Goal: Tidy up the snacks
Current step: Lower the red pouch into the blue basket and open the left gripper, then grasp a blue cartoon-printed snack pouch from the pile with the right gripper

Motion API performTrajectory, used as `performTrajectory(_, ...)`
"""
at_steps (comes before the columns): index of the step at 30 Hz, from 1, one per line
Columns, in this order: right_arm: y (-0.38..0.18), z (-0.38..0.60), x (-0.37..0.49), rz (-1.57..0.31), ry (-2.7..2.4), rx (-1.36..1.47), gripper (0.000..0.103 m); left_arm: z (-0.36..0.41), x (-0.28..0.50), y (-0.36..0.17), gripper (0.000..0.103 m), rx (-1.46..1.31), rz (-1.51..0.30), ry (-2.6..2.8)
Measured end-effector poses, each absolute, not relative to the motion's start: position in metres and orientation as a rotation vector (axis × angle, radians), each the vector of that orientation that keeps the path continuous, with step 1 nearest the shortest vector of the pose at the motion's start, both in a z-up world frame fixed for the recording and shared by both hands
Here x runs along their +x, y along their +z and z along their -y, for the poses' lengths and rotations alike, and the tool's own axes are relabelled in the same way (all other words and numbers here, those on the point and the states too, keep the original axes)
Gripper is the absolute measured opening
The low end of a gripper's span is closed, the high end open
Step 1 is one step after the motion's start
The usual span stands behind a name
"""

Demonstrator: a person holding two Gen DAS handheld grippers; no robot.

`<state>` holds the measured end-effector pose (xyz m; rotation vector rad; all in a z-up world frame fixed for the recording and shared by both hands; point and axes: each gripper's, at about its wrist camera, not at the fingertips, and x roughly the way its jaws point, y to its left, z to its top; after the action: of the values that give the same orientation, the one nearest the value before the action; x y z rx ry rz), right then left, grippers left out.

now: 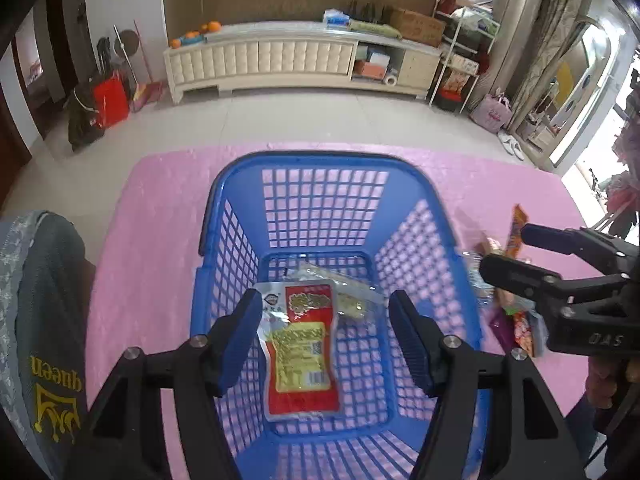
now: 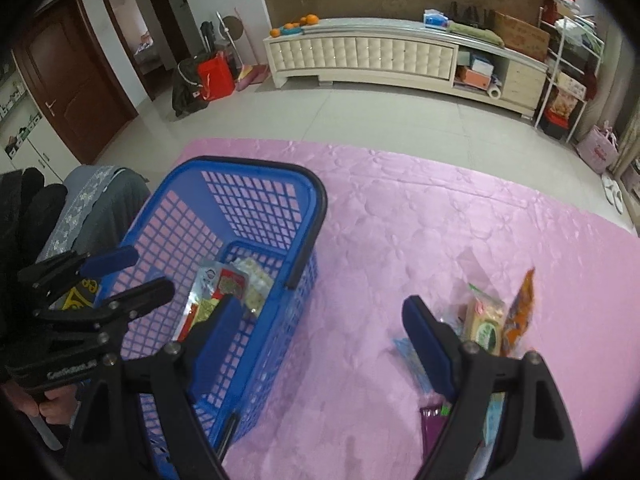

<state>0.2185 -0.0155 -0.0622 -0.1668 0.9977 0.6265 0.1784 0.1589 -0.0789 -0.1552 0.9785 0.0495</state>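
The step in hand looks like a drop-off. In the left wrist view the left gripper (image 1: 322,330) hangs over the blue plastic lattice basket (image 1: 326,164) at the centre of the frame, its blue-padded fingers apart with nothing pressed between them. A red-and-yellow foil snack packet (image 1: 301,354) lies flat on the basket floor below, on top of a clear packet (image 1: 352,300).

In the right wrist view the right gripper (image 2: 316,340) fills the lower middle, fingers wide apart and empty. It points at the loose pile of snack packets (image 2: 486,320) at lower right, which lies on the cloth well apart from the basket. An orange packet (image 2: 520,312) stands on edge in that pile.

The next move probably calls for the right gripper to close on one packet from the pile and carry it over the basket rim while the left one clears out.

The surface is a pink quilted cloth (image 2: 400,220). Beyond it are pale floor tiles, a long cream cabinet (image 2: 380,56) across the top and a dark wooden door (image 2: 68,80) at upper left.
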Motion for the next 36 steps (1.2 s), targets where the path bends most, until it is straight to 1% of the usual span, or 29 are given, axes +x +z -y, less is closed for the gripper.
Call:
performTrajectory(2,-0.055,0.023,0.208,-0.991,0.626,-0.161,0.086,-0.144,0.163,-0.069,0.069,-0.144,-0.953,0.041)
performTrajectory(9,-0.03,0.06,0.175,-0.965,0.607,-0.128,0.086,-0.104,0.128,-0.035,0.071,-0.114,-0.892,0.005)
performTrajectory(14,-0.016,0.094,0.162,-0.956,0.582,-0.098,0.086,-0.07,0.111,-0.02,0.08,-0.085,-0.869,-0.036)
performTrajectory(21,-0.005,0.154,0.153,-0.95,0.515,-0.044,0.086,-0.014,0.111,-0.006,0.081,-0.034,-0.852,-0.107)
performTrajectory(29,-0.007,0.217,0.161,-0.958,0.458,-0.01,0.086,0.039,0.129,-0.011,0.082,-0.009,-0.882,-0.166)
performTrajectory(36,-0.026,0.256,0.175,-0.995,0.431,0.015,0.086,0.077,0.148,-0.029,0.082,0.031,-0.938,-0.202)
